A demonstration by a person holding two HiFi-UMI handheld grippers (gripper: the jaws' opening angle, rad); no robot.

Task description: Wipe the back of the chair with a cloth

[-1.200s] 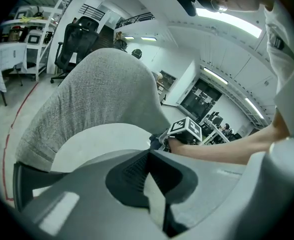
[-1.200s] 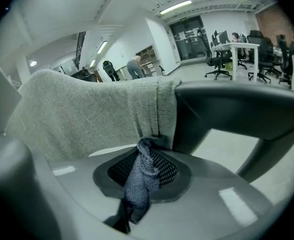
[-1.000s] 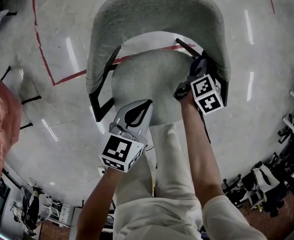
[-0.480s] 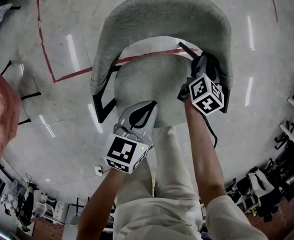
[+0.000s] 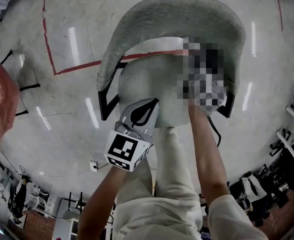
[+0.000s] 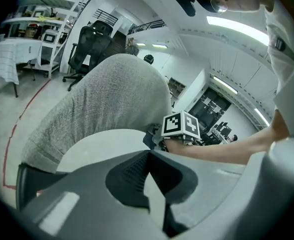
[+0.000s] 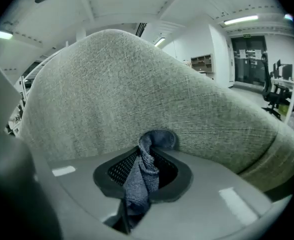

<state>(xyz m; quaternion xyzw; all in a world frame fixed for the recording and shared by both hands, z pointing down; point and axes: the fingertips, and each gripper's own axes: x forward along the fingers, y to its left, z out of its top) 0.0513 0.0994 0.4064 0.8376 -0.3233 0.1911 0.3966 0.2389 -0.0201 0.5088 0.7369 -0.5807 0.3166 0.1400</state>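
Blue-grey cloth [image 7: 139,184] clenched in right tool [image 7: 149,156], bunched into a rope. Its long axis runs along the jaws, and the free end pokes past the tips, seemingly against the chair back [image 7: 137,89] directly ahead. Left tool [image 6: 148,159] pinched shut, empty, over the seat [image 5: 147,79]. Risk: the coarse weave drags the small wad loose, or bare tips scrape the upholstery.

In the right gripper view we lose the lower end of the cloth [image 7: 141,176] between the jaws of the right gripper [image 7: 148,156], and the chair back [image 7: 137,89] runs out of view at both sides. In the head view that gripper and the cloth are masked over. In the left gripper view the cloth is too small to tell beside the marker cube [image 6: 182,125].
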